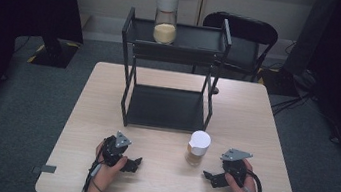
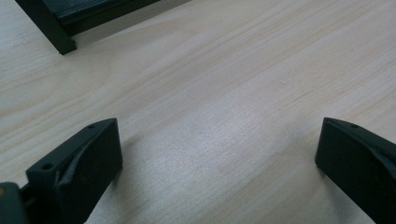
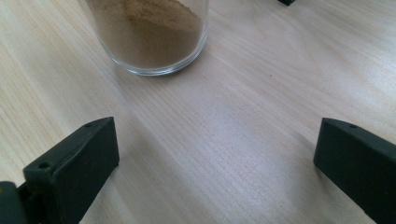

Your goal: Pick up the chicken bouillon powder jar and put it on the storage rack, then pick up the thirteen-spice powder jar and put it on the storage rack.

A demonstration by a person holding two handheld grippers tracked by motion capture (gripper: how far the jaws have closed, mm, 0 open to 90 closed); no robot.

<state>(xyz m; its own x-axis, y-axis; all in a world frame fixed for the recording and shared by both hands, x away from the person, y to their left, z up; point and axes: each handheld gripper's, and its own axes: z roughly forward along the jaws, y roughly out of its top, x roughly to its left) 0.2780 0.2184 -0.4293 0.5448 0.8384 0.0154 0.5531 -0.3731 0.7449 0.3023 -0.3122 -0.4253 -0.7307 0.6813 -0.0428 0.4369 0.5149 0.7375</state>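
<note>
A glass jar with a white lid (image 1: 198, 148), half full of brown powder, stands on the wooden table (image 1: 160, 190) near its front. The jar's base (image 3: 149, 37) rises just beyond my right gripper (image 3: 217, 154), whose jaws stand wide apart over bare wood. That right gripper (image 1: 211, 177) rests low on the table to the jar's right. My left gripper (image 1: 132, 164) lies to the jar's left, apart from it. Its jaws are spread wide too, left gripper (image 2: 219, 154), with nothing between them. A second jar (image 1: 166, 8) with pale powder stands on the black rack's top shelf (image 1: 192, 36).
The black two-tier metal rack (image 1: 166, 108) stands at the table's middle back; its foot (image 2: 60, 39) shows ahead of the left gripper. A black chair (image 1: 240, 32) sits behind the table. Cables trail from both grippers over the front edge.
</note>
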